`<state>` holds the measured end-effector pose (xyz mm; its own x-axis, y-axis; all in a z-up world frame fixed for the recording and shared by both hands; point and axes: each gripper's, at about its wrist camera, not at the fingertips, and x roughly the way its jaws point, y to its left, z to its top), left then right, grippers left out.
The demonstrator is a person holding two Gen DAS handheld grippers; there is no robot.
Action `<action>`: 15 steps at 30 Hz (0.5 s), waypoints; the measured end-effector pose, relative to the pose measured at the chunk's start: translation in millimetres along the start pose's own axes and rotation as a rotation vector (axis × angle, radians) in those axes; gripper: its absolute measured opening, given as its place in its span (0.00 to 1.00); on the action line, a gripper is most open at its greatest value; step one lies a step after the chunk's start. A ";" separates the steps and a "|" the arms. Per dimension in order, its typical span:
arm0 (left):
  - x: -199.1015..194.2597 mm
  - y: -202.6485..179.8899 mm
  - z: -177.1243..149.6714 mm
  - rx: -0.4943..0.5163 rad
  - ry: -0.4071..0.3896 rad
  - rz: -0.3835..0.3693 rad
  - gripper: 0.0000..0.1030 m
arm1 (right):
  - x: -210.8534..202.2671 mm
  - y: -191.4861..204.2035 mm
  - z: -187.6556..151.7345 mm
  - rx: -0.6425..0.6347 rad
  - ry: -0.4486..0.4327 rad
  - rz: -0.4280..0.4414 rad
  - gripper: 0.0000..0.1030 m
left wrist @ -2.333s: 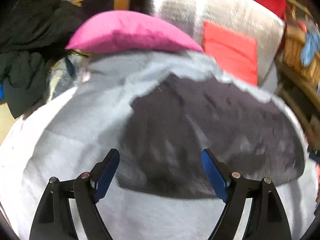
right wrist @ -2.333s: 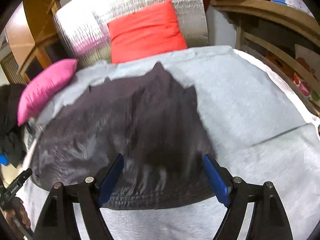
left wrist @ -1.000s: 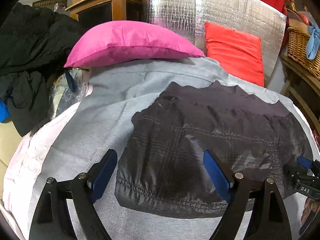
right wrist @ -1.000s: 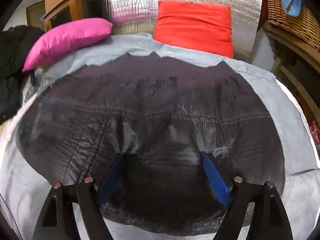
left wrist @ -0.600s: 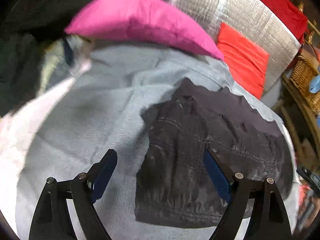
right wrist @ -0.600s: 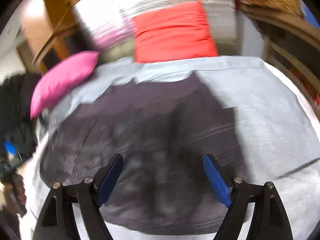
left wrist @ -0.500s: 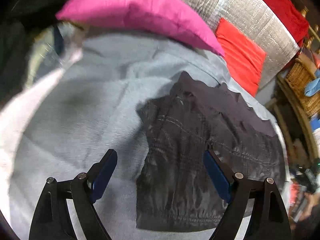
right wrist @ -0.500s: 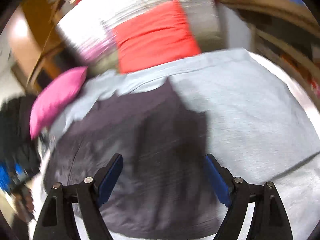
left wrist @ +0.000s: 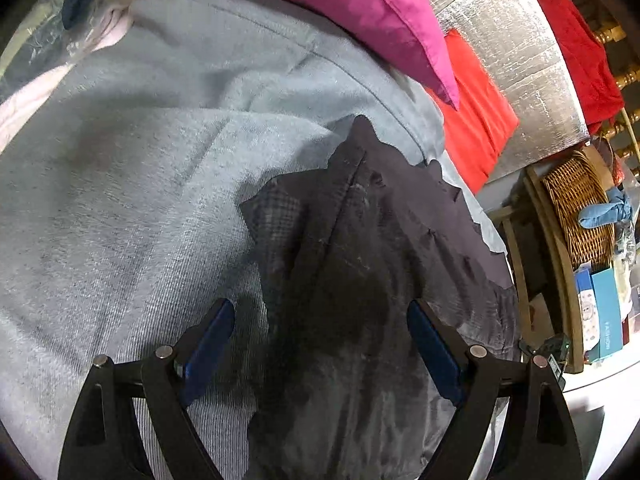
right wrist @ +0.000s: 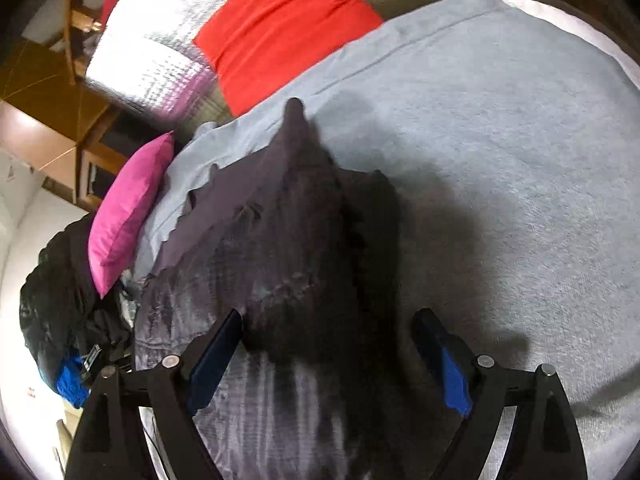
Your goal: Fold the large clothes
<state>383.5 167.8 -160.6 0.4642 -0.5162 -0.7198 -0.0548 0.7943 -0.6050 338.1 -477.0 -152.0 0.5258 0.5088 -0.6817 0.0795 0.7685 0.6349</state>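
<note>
Shorts, dark, checked weave: spread flat on grey blanket, waistband toward pink pillow and red cushion. Left gripper: jaws apart, nothing clamped, over one side edge. Right gripper: jaws apart, empty, over the opposite edge. Wicker basket beside the bed.

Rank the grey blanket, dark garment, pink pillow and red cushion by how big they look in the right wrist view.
1. grey blanket
2. dark garment
3. red cushion
4. pink pillow

The cushion and pillow lie farther off, so their true sizes are unsure.
</note>
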 end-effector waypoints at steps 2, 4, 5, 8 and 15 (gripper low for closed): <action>7.5 -1.0 0.9 0.005 0.028 -0.018 0.84 | 1.7 2.2 0.6 -0.020 0.011 -0.005 0.79; 17.9 -4.9 -0.2 0.020 0.063 -0.019 0.84 | 5.9 5.3 1.8 -0.040 0.025 -0.020 0.68; 21.8 -8.9 -1.8 0.041 0.063 -0.007 0.84 | 7.3 6.1 2.1 -0.042 0.034 -0.007 0.59; 30.4 -21.5 -5.4 0.103 0.058 0.047 0.63 | 17.1 11.7 1.4 -0.064 0.061 -0.032 0.52; 16.7 -63.8 -6.7 0.216 0.004 0.161 0.19 | 13.0 37.1 -0.1 -0.127 0.062 -0.072 0.16</action>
<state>388.8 106.3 -136.3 0.4613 -0.3788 -0.8023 0.0630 0.9160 -0.3963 347.8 -441.8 -137.3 0.4693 0.4707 -0.7471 0.0056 0.8445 0.5356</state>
